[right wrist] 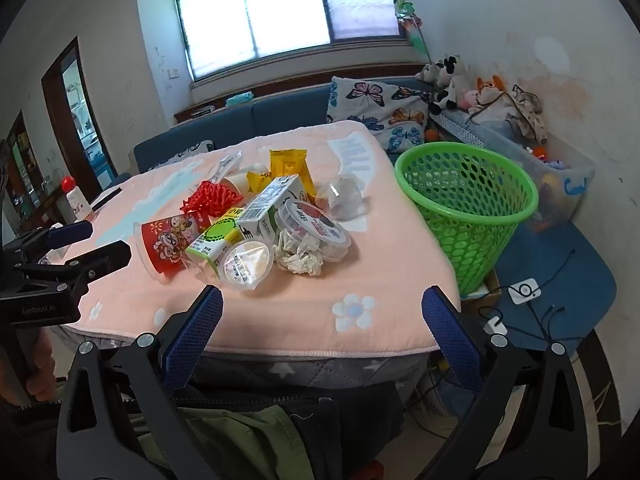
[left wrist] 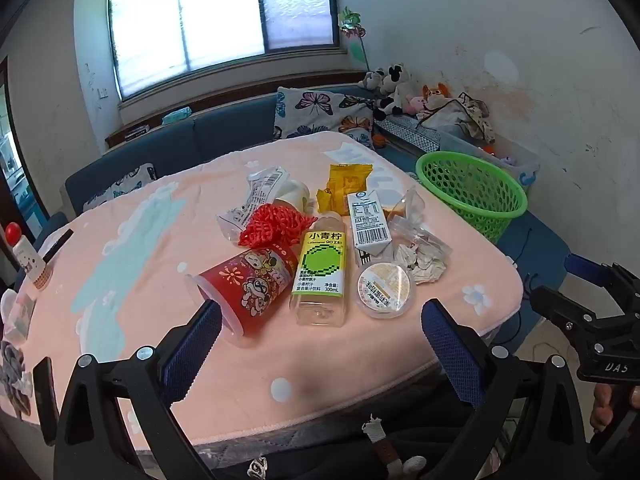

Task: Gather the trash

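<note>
A pile of trash lies on the pink-covered table (left wrist: pixel 140 240): a red paper cup (left wrist: pixel 246 286) on its side, a clear lime drink bottle (left wrist: pixel 320 272), a white carton (left wrist: pixel 366 220), a round lidded tub (left wrist: pixel 384 288), crumpled tissue (left wrist: pixel 420 258), red netting (left wrist: pixel 276 226) and a yellow wrapper (left wrist: pixel 344 188). A green mesh basket (left wrist: pixel 472 192) stands beyond the table's right edge; it also shows in the right wrist view (right wrist: pixel 468 208). My left gripper (left wrist: pixel 320 336) is open and empty, in front of the cup and bottle. My right gripper (right wrist: pixel 320 320) is open and empty at the table's near edge.
A red-capped white bottle (left wrist: pixel 26 258) stands at the table's left edge. A blue sofa with butterfly cushions (left wrist: pixel 316 114) and plush toys (left wrist: pixel 394 88) lies behind. A clear storage bin (right wrist: pixel 560 184) sits behind the basket. Cables (right wrist: pixel 532 308) lie on a blue seat at right.
</note>
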`<action>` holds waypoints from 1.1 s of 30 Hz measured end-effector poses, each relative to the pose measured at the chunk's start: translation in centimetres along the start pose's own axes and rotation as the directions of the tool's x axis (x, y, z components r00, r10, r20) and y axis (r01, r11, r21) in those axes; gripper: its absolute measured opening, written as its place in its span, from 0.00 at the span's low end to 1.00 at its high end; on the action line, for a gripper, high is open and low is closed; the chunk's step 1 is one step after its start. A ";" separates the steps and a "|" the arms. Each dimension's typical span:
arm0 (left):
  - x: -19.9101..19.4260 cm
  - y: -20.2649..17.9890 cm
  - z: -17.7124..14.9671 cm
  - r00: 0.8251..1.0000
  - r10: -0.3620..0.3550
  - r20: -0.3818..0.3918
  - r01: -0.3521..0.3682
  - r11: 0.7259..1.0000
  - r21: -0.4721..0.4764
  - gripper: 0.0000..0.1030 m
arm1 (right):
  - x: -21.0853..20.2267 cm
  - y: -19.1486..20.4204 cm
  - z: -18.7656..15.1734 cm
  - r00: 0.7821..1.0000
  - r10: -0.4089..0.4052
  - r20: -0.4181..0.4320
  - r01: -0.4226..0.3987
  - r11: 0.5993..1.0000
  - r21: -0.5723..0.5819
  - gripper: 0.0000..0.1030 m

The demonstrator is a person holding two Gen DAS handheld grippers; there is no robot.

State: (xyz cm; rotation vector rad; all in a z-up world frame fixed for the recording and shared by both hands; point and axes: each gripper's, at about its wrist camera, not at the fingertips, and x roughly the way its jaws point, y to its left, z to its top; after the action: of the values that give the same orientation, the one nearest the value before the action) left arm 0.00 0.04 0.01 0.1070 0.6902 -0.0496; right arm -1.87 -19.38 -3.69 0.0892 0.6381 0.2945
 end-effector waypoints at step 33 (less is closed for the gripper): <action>0.2 0.6 0.3 1.000 0.006 0.000 -0.006 1.000 -0.018 0.94 | 0.0 -0.3 0.3 1.000 -0.003 -0.009 0.003 1.000 0.000 0.96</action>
State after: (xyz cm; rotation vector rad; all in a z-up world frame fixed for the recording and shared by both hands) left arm 0.41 0.60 0.17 0.0916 0.6904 -0.0370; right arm -1.61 -19.63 -3.48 0.0874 0.6468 0.2924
